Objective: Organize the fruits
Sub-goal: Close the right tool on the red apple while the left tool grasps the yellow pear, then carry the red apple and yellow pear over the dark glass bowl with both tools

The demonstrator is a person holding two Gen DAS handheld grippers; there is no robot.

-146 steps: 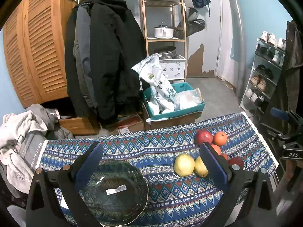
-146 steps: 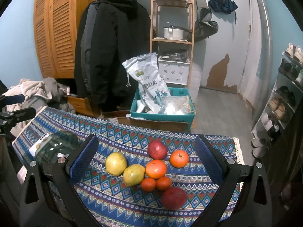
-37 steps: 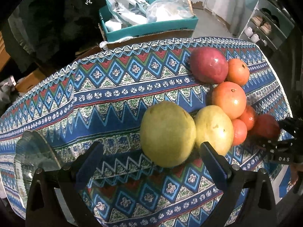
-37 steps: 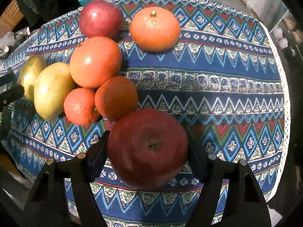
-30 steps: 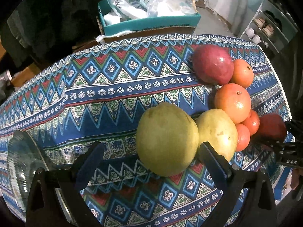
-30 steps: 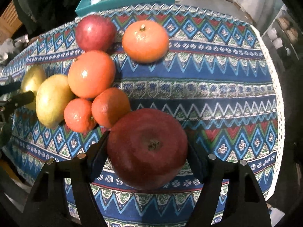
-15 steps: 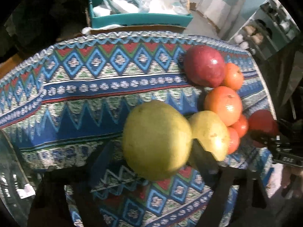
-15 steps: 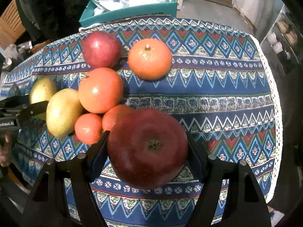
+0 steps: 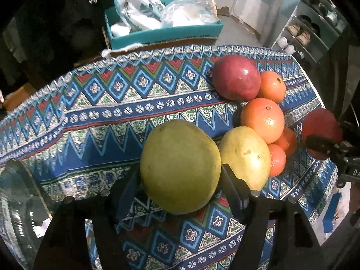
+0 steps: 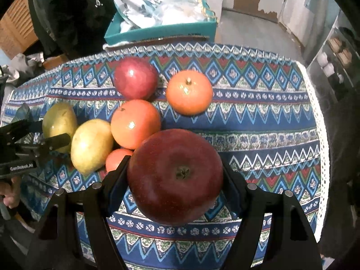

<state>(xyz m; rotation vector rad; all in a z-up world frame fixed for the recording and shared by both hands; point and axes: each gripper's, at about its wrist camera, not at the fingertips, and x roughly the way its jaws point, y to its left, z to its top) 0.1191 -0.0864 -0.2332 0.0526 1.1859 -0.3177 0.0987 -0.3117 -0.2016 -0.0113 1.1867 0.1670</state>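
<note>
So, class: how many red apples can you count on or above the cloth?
2: one clamped in the right gripper, one at the cloth's far side. None seems hidden.

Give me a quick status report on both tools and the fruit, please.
Left tool clamped on a yellow-green pear. Right tool clamped on a dark red apple. Glass bowl beside left tool, empty as far as visible. Nothing in the way.

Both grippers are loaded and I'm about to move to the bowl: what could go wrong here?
1. The left gripper holds the green pear beside the yellow pear; pulling away could roll it.
2. The right gripper holds the big red apple by its round sides; it may slip.
3. The glass bowl sits near the table edge.
</note>
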